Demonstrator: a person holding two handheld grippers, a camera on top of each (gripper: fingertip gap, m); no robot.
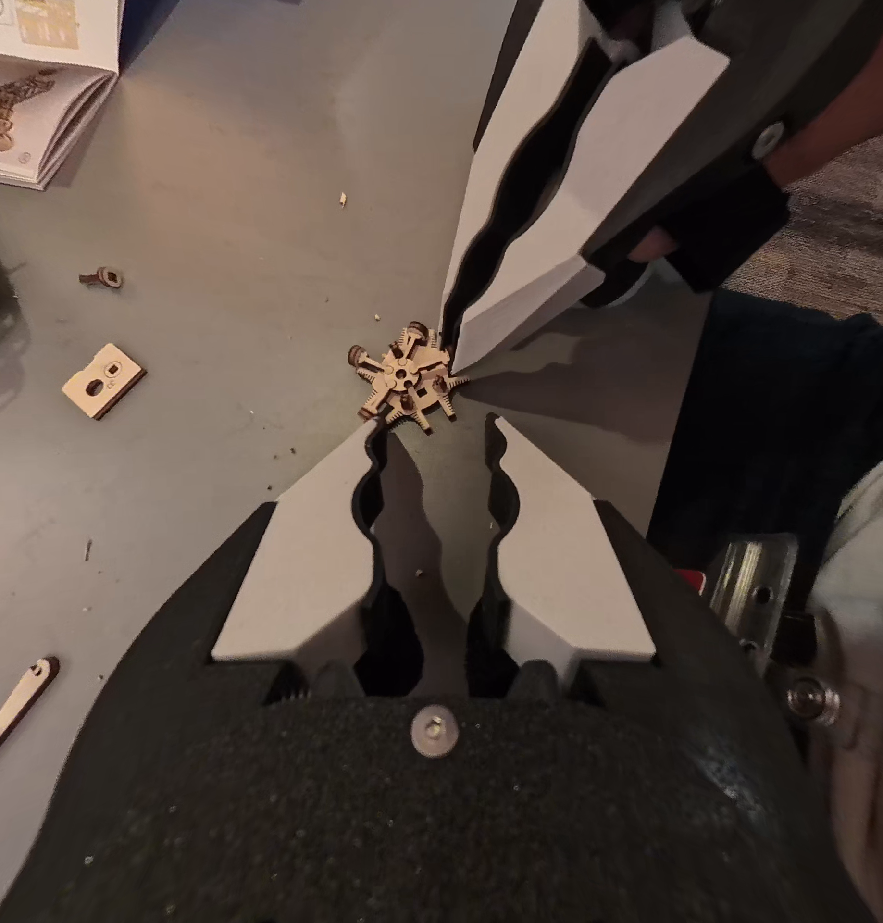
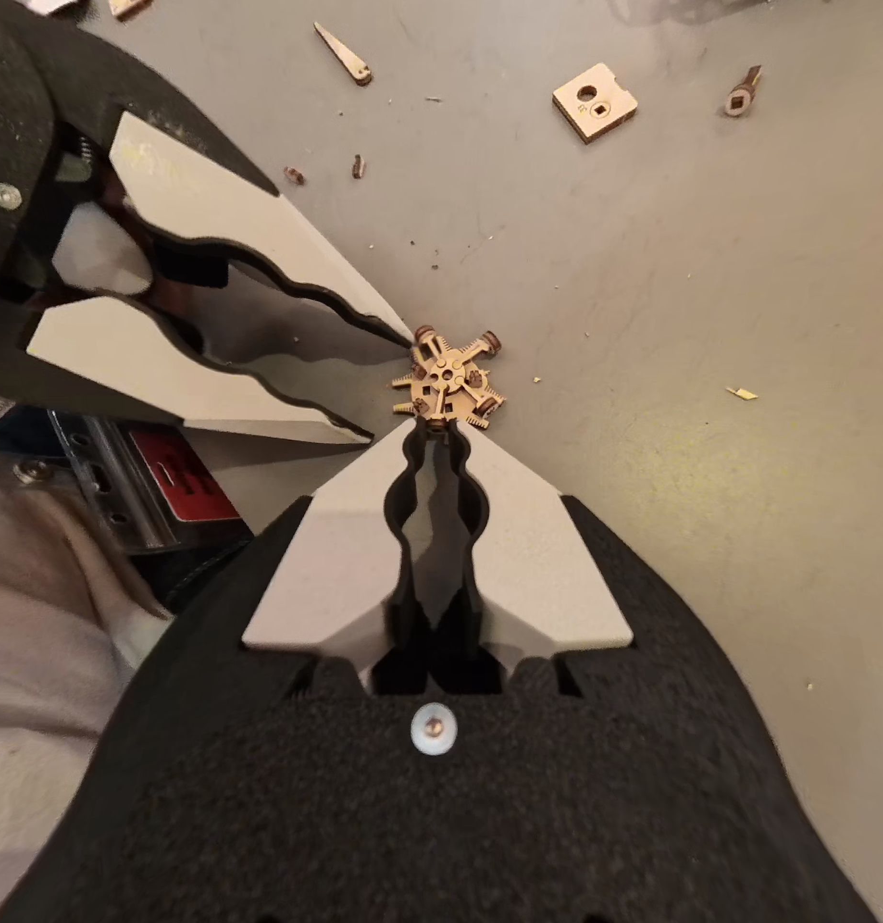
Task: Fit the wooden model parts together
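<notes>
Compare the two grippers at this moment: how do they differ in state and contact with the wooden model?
The right gripper is shut on the wooden model; the left gripper is open. The right pinches one spoke; the left only touches the rim with one fingertip. Both have white fingers with wavy black pads.

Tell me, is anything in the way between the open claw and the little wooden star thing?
No, nothing visible blocks it. The left claw is open, one fingertip right at the edge of the wooden star model. Only bare table lies between. The right claw already pinches its other side.
</notes>
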